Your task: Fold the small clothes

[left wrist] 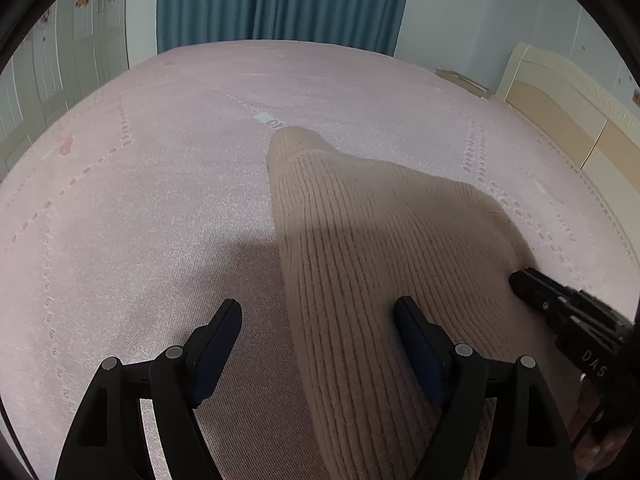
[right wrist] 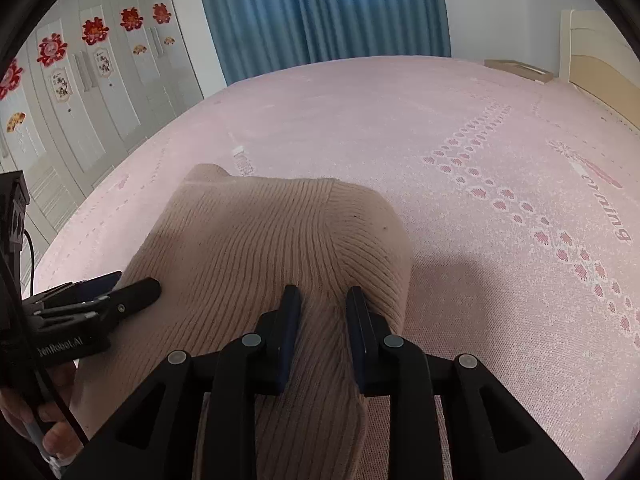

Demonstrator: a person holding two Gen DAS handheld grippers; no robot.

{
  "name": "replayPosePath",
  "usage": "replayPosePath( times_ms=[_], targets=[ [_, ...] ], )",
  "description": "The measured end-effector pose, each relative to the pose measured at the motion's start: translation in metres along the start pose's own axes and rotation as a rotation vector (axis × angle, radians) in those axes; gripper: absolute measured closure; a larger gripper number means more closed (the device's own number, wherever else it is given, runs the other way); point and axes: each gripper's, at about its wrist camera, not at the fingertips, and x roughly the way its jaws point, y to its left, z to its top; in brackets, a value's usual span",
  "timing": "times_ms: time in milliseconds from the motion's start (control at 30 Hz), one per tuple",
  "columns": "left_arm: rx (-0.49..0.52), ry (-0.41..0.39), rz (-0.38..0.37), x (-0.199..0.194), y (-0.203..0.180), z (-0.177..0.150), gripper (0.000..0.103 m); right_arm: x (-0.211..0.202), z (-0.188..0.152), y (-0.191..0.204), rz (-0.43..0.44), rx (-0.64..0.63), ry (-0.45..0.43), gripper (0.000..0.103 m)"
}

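**Beige ribbed knit on the pink bed, one gripper pinching it**

A beige ribbed knit garment (left wrist: 360,248) lies on a pink bedspread (left wrist: 140,200) patterned with small paw prints. In the left wrist view it runs forward from under the left gripper (left wrist: 318,316) and ends in a narrow, rounded tip well ahead of the fingertips.

The left gripper's jaws stand wide apart. Its right finger sits over the knit; its left finger (left wrist: 224,332) is over bare bedspread, just beside the garment's left edge. Nothing is held between them.

The right gripper (right wrist: 323,300) is narrowed on the garment — a raised ridge of the knit is bunched between its two fingers, and the ribs fan out from that pinch. The right edge of the fabric drops to the bedspread just right of this gripper, and ahead of it the knit spreads broad and rumpled.

Each gripper shows in the other's view: the right one enters the left view low at the right, its tip against the knit's edge — the left one enters the right view low at the left, resting on the fabric.

Beyond the bed hang blue curtains (right wrist: 320,12), with white wardrobe doors (right wrist: 92,92) bearing red paper decorations to the left and a cream headboard (left wrist: 560,108) to the right.
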Motion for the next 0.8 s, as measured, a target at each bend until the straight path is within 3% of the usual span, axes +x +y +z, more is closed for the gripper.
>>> replayPosePath(
  times_ms=[433, 633, 800],
  targets=[
    [-0.068, 0.015, -0.056, 0.002, 0.01, -0.002, 0.023, 0.002, 0.001, 0.0, -0.006, 0.009, 0.01, 0.08],
    [-0.148, 0.038, -0.143, -0.004, 0.029, -0.008, 0.023, -0.018, 0.0, 0.001, 0.059, 0.011, -0.006, 0.076],
    [-0.134, 0.019, -0.147, -0.018, 0.032, -0.021, 0.023, -0.038, -0.005, 0.008, 0.057, -0.041, -0.049, 0.076]
  ],
)
